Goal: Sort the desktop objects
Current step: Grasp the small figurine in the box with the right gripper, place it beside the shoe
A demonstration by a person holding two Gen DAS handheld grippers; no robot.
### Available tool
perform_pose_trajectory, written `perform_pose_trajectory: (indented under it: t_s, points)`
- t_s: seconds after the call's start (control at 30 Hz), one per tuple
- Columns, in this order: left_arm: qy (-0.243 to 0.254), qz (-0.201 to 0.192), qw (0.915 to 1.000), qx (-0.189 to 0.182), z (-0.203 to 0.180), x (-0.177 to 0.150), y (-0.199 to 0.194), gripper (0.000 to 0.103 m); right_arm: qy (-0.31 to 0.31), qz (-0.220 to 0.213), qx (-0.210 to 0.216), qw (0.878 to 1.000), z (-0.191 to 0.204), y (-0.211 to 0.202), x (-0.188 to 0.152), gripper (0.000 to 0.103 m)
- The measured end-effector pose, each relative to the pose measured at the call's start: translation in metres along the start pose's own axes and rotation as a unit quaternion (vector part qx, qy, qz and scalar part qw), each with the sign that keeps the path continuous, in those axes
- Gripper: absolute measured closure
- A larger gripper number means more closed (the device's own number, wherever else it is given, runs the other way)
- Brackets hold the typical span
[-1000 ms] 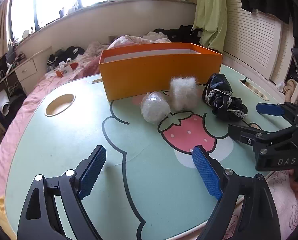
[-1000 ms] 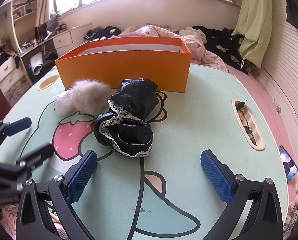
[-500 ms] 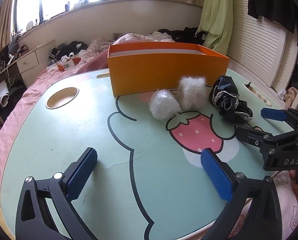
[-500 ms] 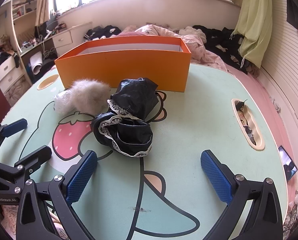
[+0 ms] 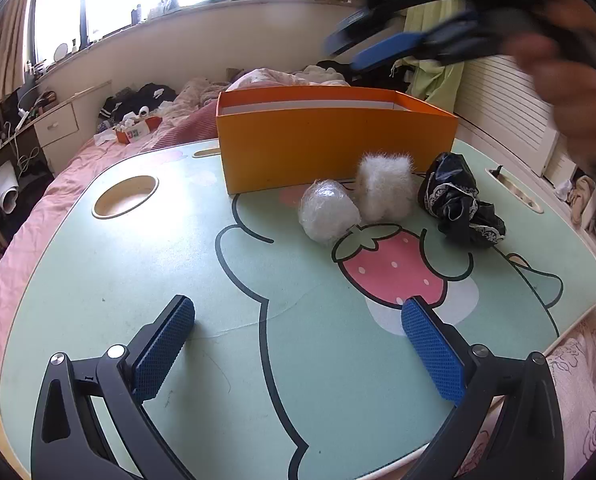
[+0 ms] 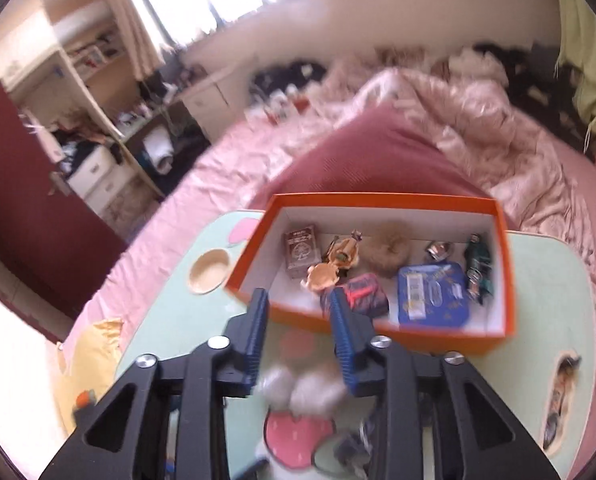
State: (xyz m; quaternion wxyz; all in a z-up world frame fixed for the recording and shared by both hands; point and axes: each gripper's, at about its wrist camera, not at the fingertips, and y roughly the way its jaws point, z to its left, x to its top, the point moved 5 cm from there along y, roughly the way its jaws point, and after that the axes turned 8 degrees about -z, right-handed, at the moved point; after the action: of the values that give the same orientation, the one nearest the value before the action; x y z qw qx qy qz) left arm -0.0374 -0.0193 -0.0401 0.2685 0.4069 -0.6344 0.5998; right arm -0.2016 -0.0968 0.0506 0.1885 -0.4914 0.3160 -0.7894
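Down on the left wrist view, the left gripper [image 5: 298, 344] is hovering low over the mint-green table [image 5: 138, 280], its blue pads spread wide and released, with nothing but bare tabletop showing between them. Ahead of it, three loose things are sitting in front of the orange box [image 5: 338, 148]: a clear plastic-wrapped ball [image 5: 328, 216] is resting just beside a white furry piece [image 5: 384, 188], the two seeming to touch, and a black lace-trimmed bundle [image 5: 460, 204] is lying to their right, near the strawberry print [image 5: 394, 270]. A round cup recess [image 5: 125, 196] is showing at the table's left. High at the top right, the right gripper [image 5: 394, 46] is appearing blurred above the box, a hand [image 5: 566, 92] gripping behind it.

Over on the right wrist view, which is smeared with motion, the right gripper [image 6: 296, 320] is looking down into the orange box [image 6: 506, 280] from above, and its jaws are closing, a narrow gap remaining and nothing being held between the pads. Inside the box a blue tin [image 6: 434, 294], a brown card pack [image 6: 300, 250], a tan fluffy ball [image 6: 390, 250], a dark red-and-blue pouch [image 6: 366, 294] and a few small figures are lying on the white floor. Below the fingers, the white furry piece [image 6: 318, 396] and the strawberry print [image 6: 298, 436] are showing blurred on the table [image 6: 546, 300].
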Motion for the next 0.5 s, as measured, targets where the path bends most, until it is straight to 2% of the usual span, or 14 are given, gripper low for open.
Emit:
perform_pose_trajectory:
  t_s: [0.1,0.23,0.3,0.33,0.43,0.5]
  points:
    - [0.000,-0.002,1.0000,-0.001,0.000,0.000,0.000,0.000,0.021,0.045,-0.043,0.998,-0.009,0.055,0.016,0.075]
    - [-0.001,-0.005,1.0000,-0.004,0.000,0.000,0.000,0.000,0.056,0.086,-0.083,0.991,-0.033,0.102,0.020,0.075]
    - [-0.001,-0.006,1.0000,-0.005,0.000,0.000,0.000,0.000,0.063,0.105,-0.092,0.988,-0.041,0.116,0.019,0.066]
    - [-0.001,-0.006,1.0000,-0.005,0.000,0.000,0.000,0.000,0.073,0.122,-0.083,0.986,-0.043,0.124,0.016,0.061]
    - [-0.002,-0.006,1.0000,-0.006,0.001,0.000,0.000,0.000,0.064,0.117,-0.082,0.988,-0.043,0.126,0.017,0.063]
    - [-0.001,-0.007,0.9999,-0.008,0.000,0.000,0.000,0.000,0.072,0.131,-0.063,0.987,-0.043,0.127,0.014,0.074]
